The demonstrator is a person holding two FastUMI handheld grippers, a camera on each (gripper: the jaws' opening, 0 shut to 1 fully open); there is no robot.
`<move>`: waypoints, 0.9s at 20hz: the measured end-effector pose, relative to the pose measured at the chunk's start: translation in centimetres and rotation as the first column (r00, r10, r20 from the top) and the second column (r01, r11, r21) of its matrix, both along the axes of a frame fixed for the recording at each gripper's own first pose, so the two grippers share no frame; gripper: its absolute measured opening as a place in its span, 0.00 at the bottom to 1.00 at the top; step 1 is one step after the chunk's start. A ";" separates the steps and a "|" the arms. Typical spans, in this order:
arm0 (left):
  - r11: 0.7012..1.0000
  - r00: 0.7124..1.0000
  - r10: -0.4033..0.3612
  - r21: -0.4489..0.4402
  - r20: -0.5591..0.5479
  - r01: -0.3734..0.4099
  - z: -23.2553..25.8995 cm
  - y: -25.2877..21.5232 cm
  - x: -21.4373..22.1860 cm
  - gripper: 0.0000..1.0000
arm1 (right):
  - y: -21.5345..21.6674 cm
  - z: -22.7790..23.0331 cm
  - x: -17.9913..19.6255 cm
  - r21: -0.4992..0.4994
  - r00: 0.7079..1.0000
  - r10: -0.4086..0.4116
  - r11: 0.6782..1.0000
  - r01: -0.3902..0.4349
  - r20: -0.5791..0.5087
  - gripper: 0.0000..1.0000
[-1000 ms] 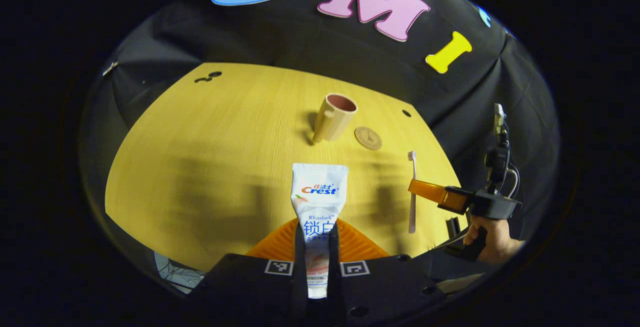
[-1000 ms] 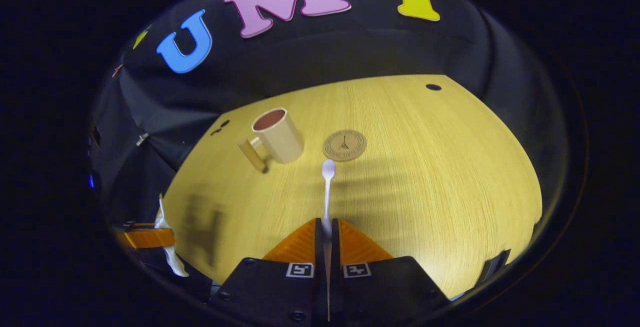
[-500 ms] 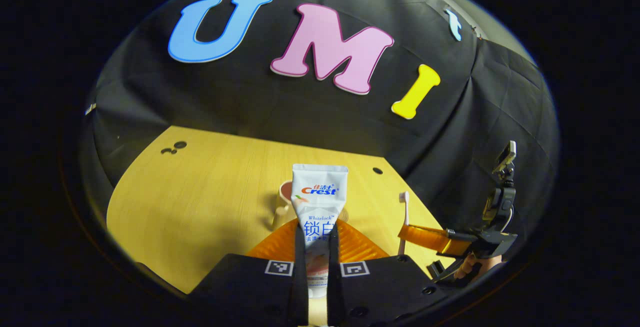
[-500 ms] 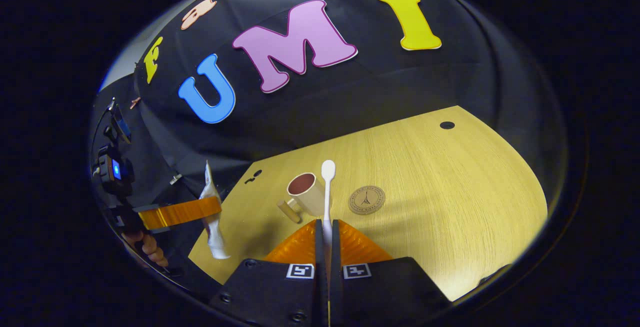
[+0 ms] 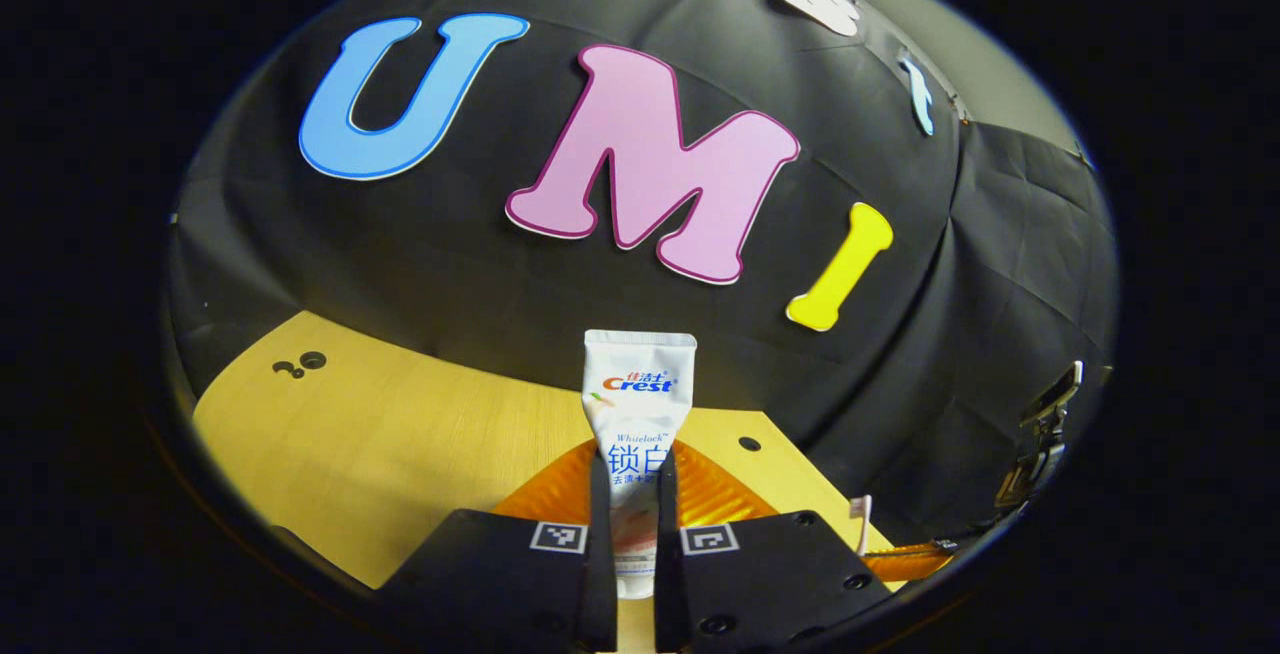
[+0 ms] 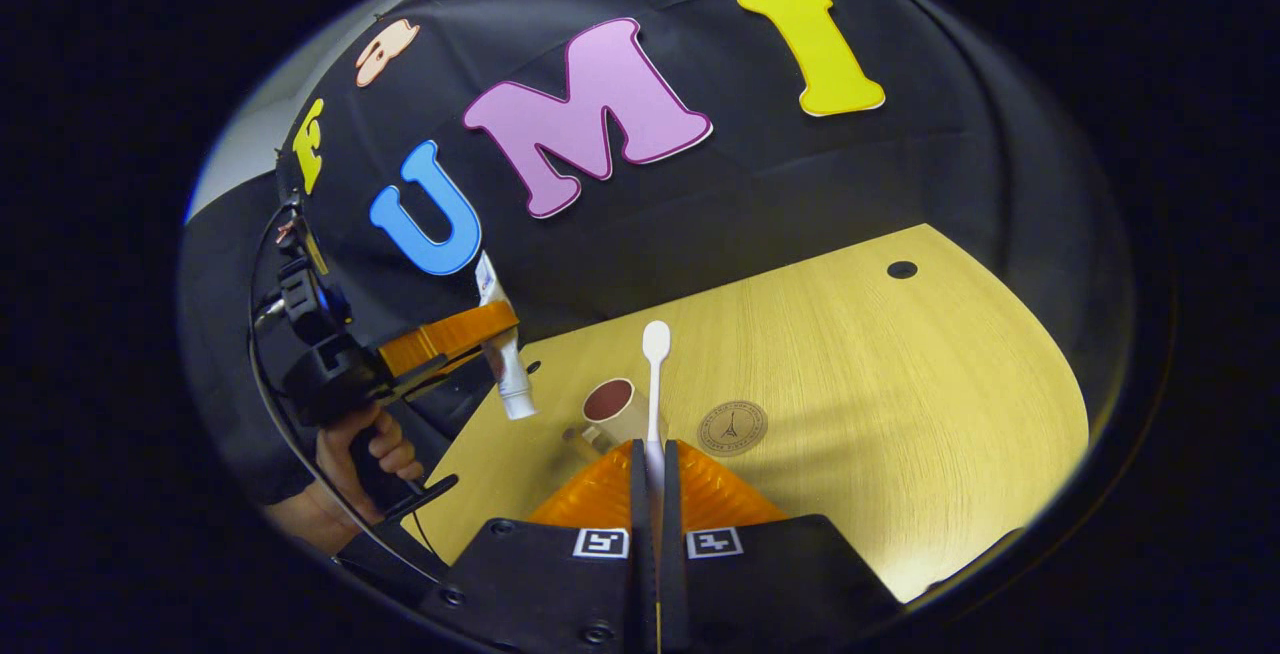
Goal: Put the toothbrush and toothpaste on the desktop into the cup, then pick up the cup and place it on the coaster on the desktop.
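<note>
We've got the left gripper [image 5: 633, 494] clamped on the toothpaste [image 5: 638, 404], both fingers pressing the tube, which stands upright w/ its flat crimped end on top, lifted clear of the desktop [image 5: 400, 434]. In the right gripper view that same gripper [image 6: 490, 326] shows held in a hand [image 6: 365, 449], hanging above and to the left of the cup [image 6: 615, 406], tube's cap end pointing down, not touching the cup.

Our right gripper [image 6: 652, 479] is pinched tight on the toothbrush [image 6: 654, 374], handle between both fingers, head pointing up and away, also off the desktop. The brush crosses in front of the cup's right side in that view; can't tell if it touches.

The cup stands upright, mouth open, handle toward its lower left. The coaster [image 6: 733, 427] lies flat just to the right of the cup, apart from it, bare on top.

Room: right of the coaster the wood runs open to its curved front edge. A small round hole [image 6: 902, 269] sits far behind the coaster near the back edge. The black cloth wall [image 6: 800, 184] rises right behind the cup's side of the desktop.
</note>
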State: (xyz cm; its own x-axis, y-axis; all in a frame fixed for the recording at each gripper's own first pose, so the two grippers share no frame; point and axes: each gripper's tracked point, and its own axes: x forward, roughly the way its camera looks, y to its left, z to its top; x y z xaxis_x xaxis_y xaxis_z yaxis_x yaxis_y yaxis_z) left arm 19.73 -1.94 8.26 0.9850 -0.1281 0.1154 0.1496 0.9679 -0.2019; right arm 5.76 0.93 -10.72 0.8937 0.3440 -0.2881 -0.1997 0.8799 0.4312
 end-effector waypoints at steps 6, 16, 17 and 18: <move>0.994 0.994 0.108 -0.029 0.021 -0.108 -1.5 3.1 6.2 0.20 | -1.4 -0.4 0.4 -0.010 1.000 0.024 1.000 -0.024 -0.011 0.06; 0.987 0.983 0.163 0.006 -0.083 -0.163 -7.3 4.9 11.1 0.19 | -3.3 -0.4 0.9 -0.022 1.000 -0.014 1.000 0.014 -0.003 0.06; 0.987 0.983 0.158 0.010 -0.093 -0.158 -7.7 4.9 11.2 0.20 | -3.3 -0.3 0.9 -0.021 1.000 -0.021 1.000 0.021 -0.001 0.06; 0.988 0.983 0.152 0.011 -0.104 -0.152 -8.1 4.8 11.3 0.21 | -3.3 -0.2 0.9 -0.022 1.000 -0.028 0.999 0.028 0.001 0.06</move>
